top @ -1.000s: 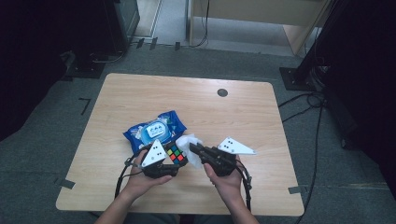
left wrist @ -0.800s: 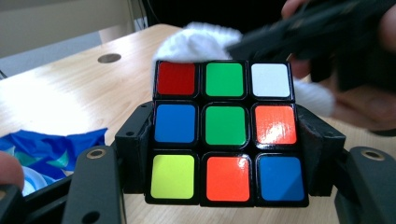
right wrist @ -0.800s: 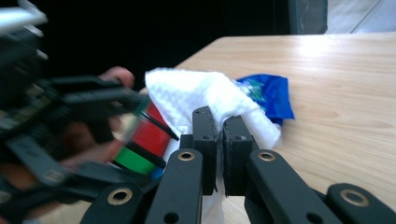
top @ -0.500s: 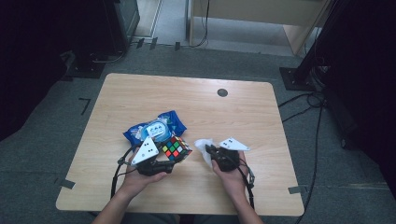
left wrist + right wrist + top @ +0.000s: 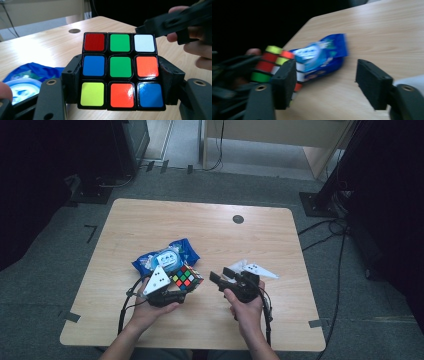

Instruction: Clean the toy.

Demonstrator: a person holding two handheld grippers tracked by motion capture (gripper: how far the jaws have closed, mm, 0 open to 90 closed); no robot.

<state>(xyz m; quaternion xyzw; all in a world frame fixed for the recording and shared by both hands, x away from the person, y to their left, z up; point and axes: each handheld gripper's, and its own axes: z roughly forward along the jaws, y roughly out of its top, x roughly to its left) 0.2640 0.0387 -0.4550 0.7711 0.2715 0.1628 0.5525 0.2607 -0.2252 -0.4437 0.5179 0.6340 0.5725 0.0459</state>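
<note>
Centrally, a puzzle cube (image 5: 120, 71) is clamped by the left gripper (image 5: 181, 290); the right gripper (image 5: 218, 276), lower centre, is held with fingers (image 5: 373, 83) apart.

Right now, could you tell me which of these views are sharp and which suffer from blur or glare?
The left gripper view is sharp on the puzzle cube, with light glare on its lower orange and blue stickers; the right gripper view is motion-blurred, smearing the blue wipes pack while the right claw in front reads fairly clearly; the high view is evenly lit on the table, its surroundings dark.
</note>
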